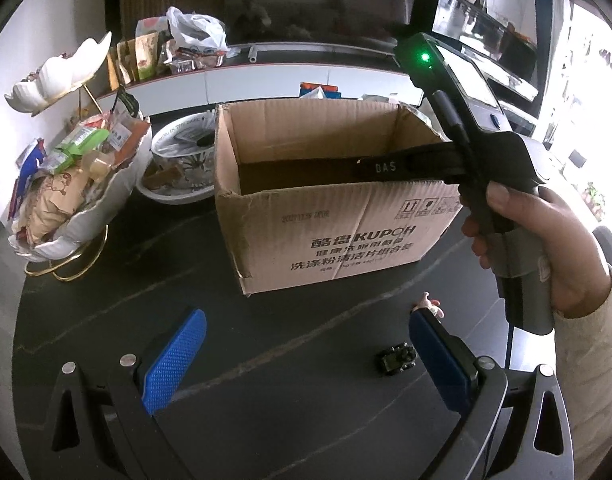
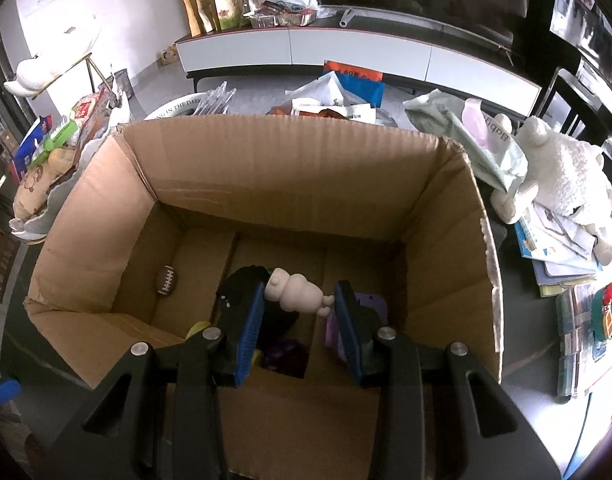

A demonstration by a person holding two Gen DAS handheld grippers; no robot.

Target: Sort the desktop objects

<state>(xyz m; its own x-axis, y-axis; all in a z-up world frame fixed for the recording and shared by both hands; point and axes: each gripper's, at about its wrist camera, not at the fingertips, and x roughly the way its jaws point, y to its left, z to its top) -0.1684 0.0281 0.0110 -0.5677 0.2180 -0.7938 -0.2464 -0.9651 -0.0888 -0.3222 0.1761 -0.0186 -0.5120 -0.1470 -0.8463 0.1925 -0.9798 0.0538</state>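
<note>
Where right wrist peers, figurine (image 2: 296, 291) gripped

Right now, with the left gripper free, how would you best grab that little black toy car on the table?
Come straight down on the black toy car and pinch its two long sides. It sits low and flat on the table, so only from above can the left gripper, now open, get its fingers around it.

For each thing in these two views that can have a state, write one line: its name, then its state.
Cardboard box: open, flaps up, toys inside.
Right gripper: shut on the figurine, over the box.
Beige figurine: held sideways, not yet dropped.
Left gripper: open, empty.
Toy football: lying on the box floor.
Small black toy: on the table, unsorted.
</note>
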